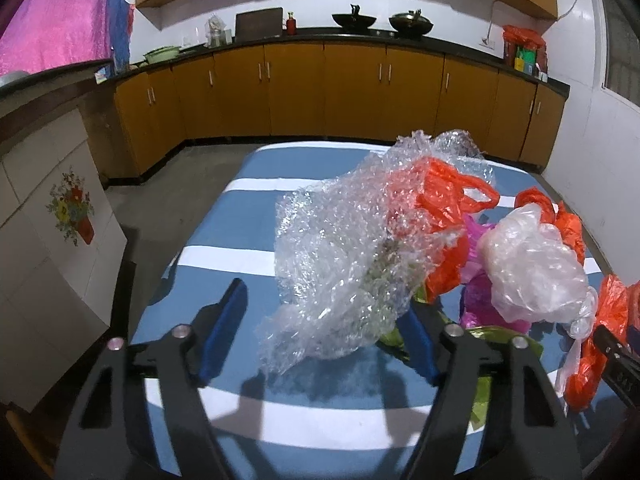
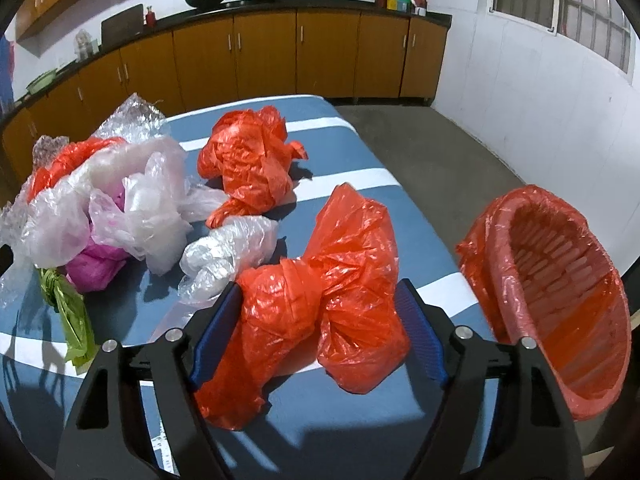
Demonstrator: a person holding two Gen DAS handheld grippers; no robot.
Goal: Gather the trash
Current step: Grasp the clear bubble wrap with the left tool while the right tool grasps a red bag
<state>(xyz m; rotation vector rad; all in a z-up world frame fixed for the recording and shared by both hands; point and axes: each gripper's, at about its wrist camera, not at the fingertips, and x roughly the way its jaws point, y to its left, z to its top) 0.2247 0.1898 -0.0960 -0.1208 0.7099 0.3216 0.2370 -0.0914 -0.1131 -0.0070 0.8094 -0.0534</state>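
Between the blue pads of the right gripper (image 2: 318, 320) lies a knotted orange bag (image 2: 320, 292). The left pad touches its crumpled side, and the right pad sits against its other edge. Whether the pads actually squeeze it cannot be told; the bag still rests on the blue and white striped table (image 2: 360, 412). Just right of this gripper stands a red basket (image 2: 560, 320) lined with an orange bag, tilted so its mouth faces the camera. Ahead and left lies a small clear bag (image 2: 224, 252), and beyond it a second orange bag (image 2: 250, 164), well clear of the jaws. Further left sits a heap of whitish and pink bags (image 2: 108, 216) with a green wrapper (image 2: 72, 312) at its near edge.

The left gripper (image 1: 324, 334) has its jaws apart around the near end of a sheet of bubble wrap (image 1: 340, 256). The right pad is up against the wrap; the left pad stands clear of it. To its right lie a whitish bag (image 1: 536, 264) and orange bags (image 1: 440, 196). Far behind runs a row of brown cabinets (image 1: 320, 92).
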